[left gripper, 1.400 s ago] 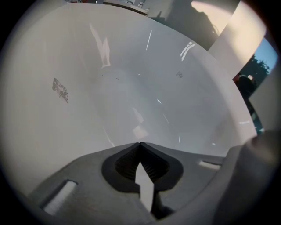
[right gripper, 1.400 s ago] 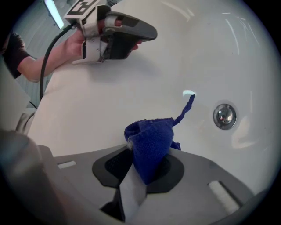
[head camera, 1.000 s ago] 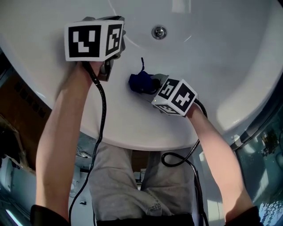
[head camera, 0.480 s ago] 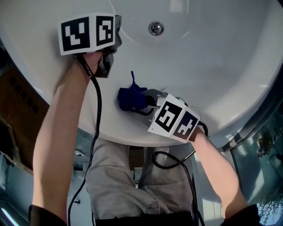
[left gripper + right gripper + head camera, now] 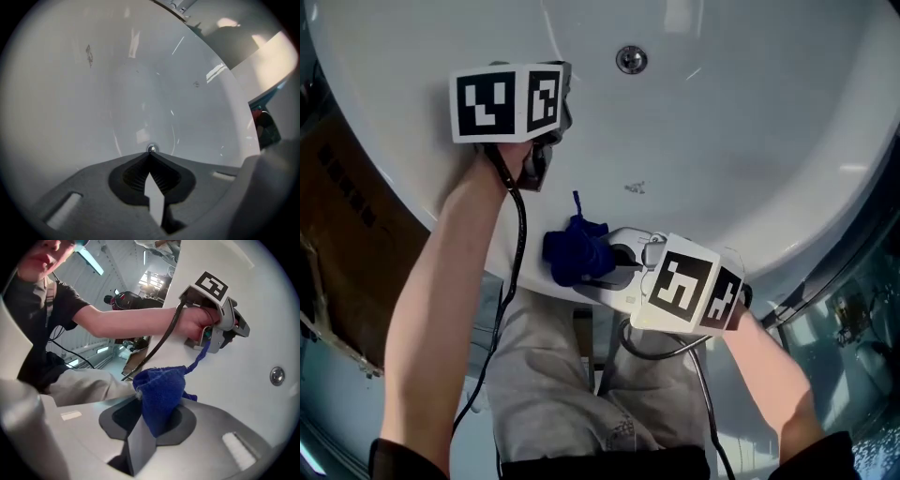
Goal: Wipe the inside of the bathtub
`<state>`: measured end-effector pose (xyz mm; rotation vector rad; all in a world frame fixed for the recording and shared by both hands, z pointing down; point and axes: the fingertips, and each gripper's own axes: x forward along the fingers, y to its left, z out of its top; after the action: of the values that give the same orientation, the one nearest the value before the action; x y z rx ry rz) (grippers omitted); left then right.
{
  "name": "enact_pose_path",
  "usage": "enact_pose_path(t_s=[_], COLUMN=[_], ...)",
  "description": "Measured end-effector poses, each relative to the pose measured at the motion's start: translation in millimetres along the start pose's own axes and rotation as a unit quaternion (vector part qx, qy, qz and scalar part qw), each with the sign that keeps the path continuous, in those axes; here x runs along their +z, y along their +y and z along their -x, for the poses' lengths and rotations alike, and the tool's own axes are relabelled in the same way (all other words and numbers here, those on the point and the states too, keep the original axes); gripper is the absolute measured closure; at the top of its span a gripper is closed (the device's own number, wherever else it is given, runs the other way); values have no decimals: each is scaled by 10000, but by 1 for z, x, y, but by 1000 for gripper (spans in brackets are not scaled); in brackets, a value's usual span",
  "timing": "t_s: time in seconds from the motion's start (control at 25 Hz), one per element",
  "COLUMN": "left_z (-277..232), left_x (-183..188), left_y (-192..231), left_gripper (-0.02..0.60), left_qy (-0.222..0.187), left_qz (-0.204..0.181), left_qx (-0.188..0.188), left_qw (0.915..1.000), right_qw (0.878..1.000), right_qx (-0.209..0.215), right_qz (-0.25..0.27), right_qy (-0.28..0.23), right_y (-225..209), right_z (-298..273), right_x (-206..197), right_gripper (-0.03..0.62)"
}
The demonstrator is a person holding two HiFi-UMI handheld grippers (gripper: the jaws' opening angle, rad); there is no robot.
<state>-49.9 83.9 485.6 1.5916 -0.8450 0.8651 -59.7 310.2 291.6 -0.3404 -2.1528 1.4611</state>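
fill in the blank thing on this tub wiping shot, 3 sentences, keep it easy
1. The right gripper is shut on a cloth whose colour is ___.
2. The left gripper has its fingers closed together, and between them they hold ___.
3. The bathtub under both grippers is ___ in colour.

Missing words: blue; nothing; white

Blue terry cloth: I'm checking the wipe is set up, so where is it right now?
In the head view, the blue terry cloth sits just left of centre, clamped in the right tongs at the near edge of the white bathtub.
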Motion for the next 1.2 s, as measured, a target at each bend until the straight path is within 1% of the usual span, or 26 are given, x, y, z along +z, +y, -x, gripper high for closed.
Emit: enact_pose_path(t_s=[0.16,0.24,0.28,0.4,0.48,0.56,0.64,0.8,0.92,1.0,1.08,1.2], left_z=[3,5,5,5,2,-3,-8,-17,-21,-22,-23,-28], left_x=[-5,-9,-12,-18,-20,-22,-27,-29,-34,-38,-41,-43], left_y=[-4,-5,-5,-8,-10,-8,-4,-10,-11,-7,-5,-1], left_gripper=[578,578,579,580,578,579,580,578,578,579,579,579], left_qy=[-35,-22,-2,81,128,172,222,180,124,92,61,8], left_qz=[-31,-19,-33,-193,-265,-241,-183,-61,149,270,362,523], left_qx=[49,79,84,92,141,191,219,294,286,241,218,297], left_qw=[10000,10000,10000,9997,9995,9994,9993,9994,9994,9993,9991,9982], right_qw=[9995,9995,9995,9980,9958,9911,9863,9802,9738,9676,9589,9489], right_qx=[302,316,231,-266,-687,-1177,-1547,-1918,-2235,-2476,-2759,-3066], right_qz=[-24,46,120,179,309,456,396,410,429,425,485,552], right_qy=[-41,-85,-165,-550,-525,-424,-410,-286,-1,260,451,507], right_y=[15,15,11,-14,-36,-64,-91,-130,-161,-182,-204,-237], right_z=[4,5,8,20,32,44,54,81,91,94,99,105], right_x=[-3,-1,3,19,20,18,15,2,-6,-6,-3,1], right_gripper=[510,510,510,510,510,510,510,510,510,509,508,508])
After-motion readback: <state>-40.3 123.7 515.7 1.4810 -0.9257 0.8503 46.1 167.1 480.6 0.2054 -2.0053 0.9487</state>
